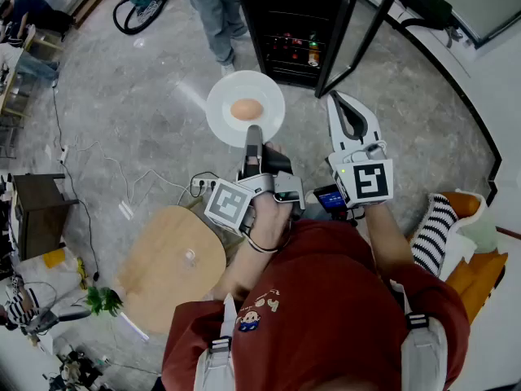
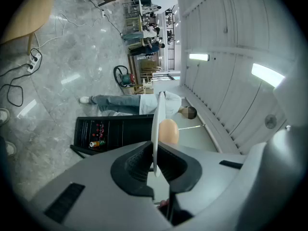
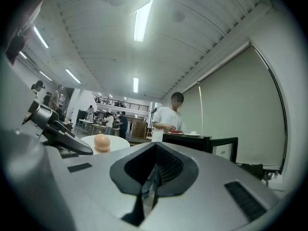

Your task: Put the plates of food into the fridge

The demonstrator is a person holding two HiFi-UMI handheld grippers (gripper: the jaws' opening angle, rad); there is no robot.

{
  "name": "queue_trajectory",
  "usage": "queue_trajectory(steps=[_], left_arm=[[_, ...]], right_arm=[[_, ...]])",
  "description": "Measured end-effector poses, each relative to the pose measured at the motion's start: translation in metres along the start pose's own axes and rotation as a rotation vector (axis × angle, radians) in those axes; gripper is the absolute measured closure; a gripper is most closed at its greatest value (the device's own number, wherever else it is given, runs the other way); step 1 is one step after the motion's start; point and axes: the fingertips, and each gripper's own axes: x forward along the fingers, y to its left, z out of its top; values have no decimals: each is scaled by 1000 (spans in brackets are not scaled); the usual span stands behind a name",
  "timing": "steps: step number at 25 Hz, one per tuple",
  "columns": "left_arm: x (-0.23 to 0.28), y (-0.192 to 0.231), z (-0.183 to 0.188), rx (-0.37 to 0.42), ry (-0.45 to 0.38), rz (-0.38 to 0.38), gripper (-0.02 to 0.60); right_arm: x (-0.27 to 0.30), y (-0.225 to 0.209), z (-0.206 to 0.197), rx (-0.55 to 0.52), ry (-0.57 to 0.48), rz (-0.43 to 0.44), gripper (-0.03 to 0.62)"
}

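Left gripper [image 1: 253, 133] jaws clamp plate [image 1: 224, 112] rim, plate level so bun [image 1: 247, 109] cannot roll; right gripper [image 1: 337, 98] jaws closed, empty, near fridge [image 1: 285, 23].

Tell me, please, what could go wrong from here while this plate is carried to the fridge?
The left gripper pinches the plate only at its rim, so it may tilt or slip.
The round food lies loose and could roll off.
A person stands by the open fridge; the plate might bump them or the door.
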Motion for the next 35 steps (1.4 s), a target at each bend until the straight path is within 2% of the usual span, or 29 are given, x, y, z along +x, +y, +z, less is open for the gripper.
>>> queue_trajectory(steps=[17, 26, 35], left_arm=[[5, -1, -20, -18, 17, 18, 560], [9, -1, -58, -8, -5, 19, 560], [10, 2, -73, -9, -20, 38, 559]], right_arm=[[-2, -16, -7, 30, -12, 1, 583], [-16, -49, -20, 47, -17, 36, 583], [-18, -60, -26, 62, -23, 76, 583]])
